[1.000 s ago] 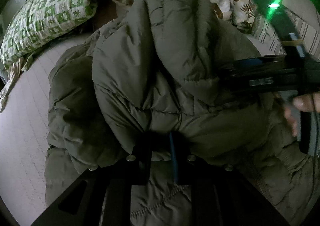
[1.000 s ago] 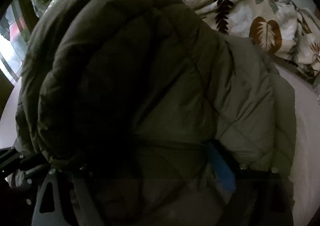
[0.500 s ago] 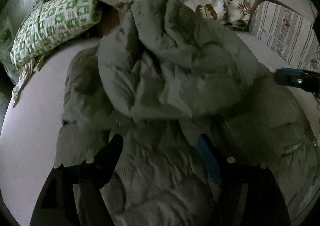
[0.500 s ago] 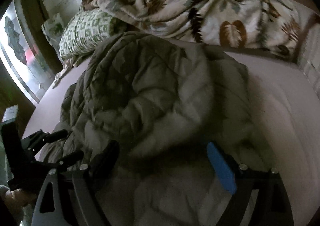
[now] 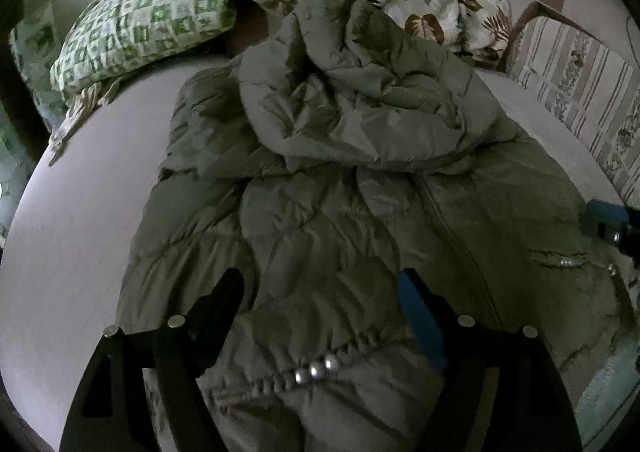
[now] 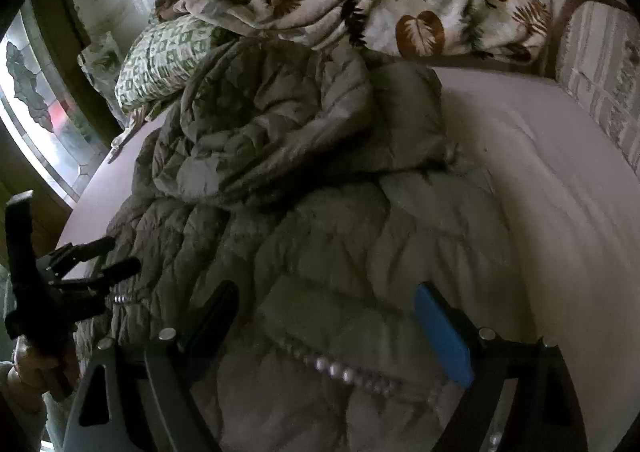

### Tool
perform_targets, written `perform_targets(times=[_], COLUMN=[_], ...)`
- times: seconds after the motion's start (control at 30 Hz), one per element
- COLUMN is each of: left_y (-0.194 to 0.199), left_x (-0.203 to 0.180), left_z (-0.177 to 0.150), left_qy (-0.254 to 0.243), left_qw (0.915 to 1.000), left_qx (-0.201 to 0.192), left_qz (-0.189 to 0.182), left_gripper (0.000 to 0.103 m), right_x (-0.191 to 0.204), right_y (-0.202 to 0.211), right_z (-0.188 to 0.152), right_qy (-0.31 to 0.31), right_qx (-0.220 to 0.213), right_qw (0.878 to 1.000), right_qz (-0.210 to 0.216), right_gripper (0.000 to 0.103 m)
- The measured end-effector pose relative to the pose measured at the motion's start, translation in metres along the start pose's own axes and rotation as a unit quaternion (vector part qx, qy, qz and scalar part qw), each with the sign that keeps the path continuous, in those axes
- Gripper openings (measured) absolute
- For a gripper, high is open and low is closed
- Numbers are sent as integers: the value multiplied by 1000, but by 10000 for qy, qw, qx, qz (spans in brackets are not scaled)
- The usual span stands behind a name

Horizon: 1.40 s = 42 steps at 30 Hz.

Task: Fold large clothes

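Observation:
An olive puffer jacket (image 5: 328,188) lies on the bed, its hooded upper part (image 5: 360,100) folded down over the body. My left gripper (image 5: 318,288) hovers over the lower front above the snap-buttoned hem (image 5: 312,370). Its jaws are opening and grip nothing; jacket fabric lies below the gap. My right gripper (image 6: 326,296) is open above the jacket (image 6: 320,212) near its hem, with nothing pinched. The left gripper (image 6: 116,254) also shows at the left of the right wrist view, held by a hand (image 6: 28,368). One blue pad of the right gripper (image 5: 606,212) peeks in at the left wrist view's right edge.
A green-and-white pillow (image 5: 140,28) and a crumpled leaf-print blanket (image 6: 380,0) lie at the head of the bed. A striped cushion (image 5: 580,72) lines the right side. The pale sheet (image 6: 560,192) shows bare beside the jacket. A window (image 6: 36,100) is at the left.
The left gripper let go of the jacket's upper part and opened wide. Both grippers drew back toward the hem, and the folded part now rests on the jacket's body.

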State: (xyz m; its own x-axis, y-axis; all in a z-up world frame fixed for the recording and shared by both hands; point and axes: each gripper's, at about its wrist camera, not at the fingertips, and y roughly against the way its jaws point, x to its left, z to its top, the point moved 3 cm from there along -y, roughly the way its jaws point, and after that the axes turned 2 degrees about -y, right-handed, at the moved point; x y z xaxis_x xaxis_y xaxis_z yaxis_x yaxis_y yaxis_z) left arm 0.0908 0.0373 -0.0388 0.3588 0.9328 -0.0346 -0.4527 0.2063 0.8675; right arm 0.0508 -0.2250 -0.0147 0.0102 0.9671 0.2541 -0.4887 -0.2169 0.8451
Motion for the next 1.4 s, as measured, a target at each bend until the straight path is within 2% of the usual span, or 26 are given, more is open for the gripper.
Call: perform_targets(times=[0.3, 0.7, 1.4], left_y=[23, 45, 75], left_x=[17, 26, 40], left_z=[-25, -62, -95], left_qy=[287, 356, 453], left_qw=[9995, 9986, 9974], left_qx=[-34, 42, 48], left_qz=[143, 388, 554], left_gripper=[81, 81, 81], right_x=[-8, -31, -50], right_y=[20, 38, 71], right_z=[-30, -69, -90], right_qy=[-169, -427, -414], right_qx=[8, 110, 80], right_qw=[9998, 9988, 9984], right_qz=[-91, -235, -383], right_gripper=[91, 91, 91])
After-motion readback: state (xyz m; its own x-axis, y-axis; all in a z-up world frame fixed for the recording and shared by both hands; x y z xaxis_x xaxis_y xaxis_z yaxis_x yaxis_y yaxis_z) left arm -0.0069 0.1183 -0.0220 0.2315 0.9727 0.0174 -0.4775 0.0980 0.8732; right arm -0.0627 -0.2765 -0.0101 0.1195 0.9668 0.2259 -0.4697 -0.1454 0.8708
